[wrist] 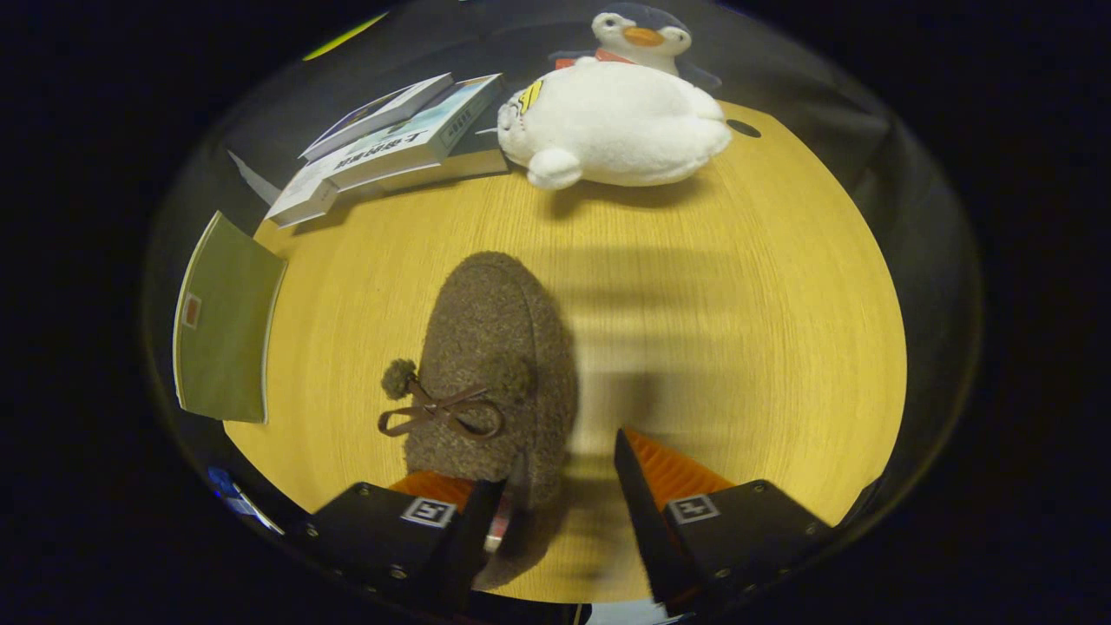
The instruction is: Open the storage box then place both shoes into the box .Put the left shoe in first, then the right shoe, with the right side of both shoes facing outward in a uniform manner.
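- Tool (pixel 560 508) released, fingers spread wide, nothing clamped.
- Brown fuzzy shoe (pixel 495 373) lies on the wooden table (pixel 738 347), toe pointing away from the tool, heel end in the gap between the fingers, close against the left finger (pixel 473 521); contact there unclear.
- Clear gap between shoe and right finger (pixel 638 490).
- Shoe has a brown bow (pixel 443 412) and a small pompom (pixel 399 378) on its left side.
- Plush penguin (pixel 616 121) at the far table edge, well beyond the shoe.
- Stack of books (pixel 399 143) just left of the penguin.
- Green booklet (pixel 226 321) at the table's left edge, apart from the shoe.
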### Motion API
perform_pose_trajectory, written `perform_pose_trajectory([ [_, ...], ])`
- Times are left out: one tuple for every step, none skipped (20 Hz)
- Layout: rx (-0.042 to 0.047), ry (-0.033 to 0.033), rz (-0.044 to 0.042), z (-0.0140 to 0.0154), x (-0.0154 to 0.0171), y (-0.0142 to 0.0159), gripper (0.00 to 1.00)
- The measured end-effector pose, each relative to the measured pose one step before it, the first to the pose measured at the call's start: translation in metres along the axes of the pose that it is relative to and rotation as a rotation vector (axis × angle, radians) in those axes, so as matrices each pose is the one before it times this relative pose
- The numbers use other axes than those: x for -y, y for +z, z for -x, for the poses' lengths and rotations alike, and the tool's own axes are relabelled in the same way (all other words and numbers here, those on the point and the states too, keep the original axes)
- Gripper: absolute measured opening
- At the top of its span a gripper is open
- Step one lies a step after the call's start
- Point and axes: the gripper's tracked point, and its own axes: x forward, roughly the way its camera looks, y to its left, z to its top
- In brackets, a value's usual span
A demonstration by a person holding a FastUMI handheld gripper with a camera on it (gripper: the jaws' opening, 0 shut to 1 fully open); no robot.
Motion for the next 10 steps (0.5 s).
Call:
perform_pose_trajectory([
  [-0.00267, 0.00196, -0.00241, -0.00248, -0.00226, 0.00052, 0.45],
  [0.0057, -0.00506, 0.00509, -0.00143, -0.0003, 0.00079, 0.37],
  [0.0109, -0.03313, 0.00922, 0.00656, 0.00548, 0.00394, 0.36],
  [0.02778, -0.01877, -0.02832, -0.00056, 0.00141, 0.0068, 0.21],
  [0.00315, -0.00521, -0.00387, -0.00003, 0.00212, -0.00104, 0.07],
  [0.00443, 0.00295, 0.00213, 0.00184, -0.00024, 0.00006, 0.07],
  [0.0055, -0.00366, -0.01013, 0.00759, -0.00099, -0.00013, 0.07],
  [0.00708, -0.00073, 0.00222, 0.00709, 0.00048, 0.005, 0.0],
  [0.00751, 0.00298, -0.00176, -0.00245, 0.00017, -0.00002, 0.0],
  [0.00658, 0.00694, -0.00498, 0.00288, -0.00247, 0.00364, 0.0],
])
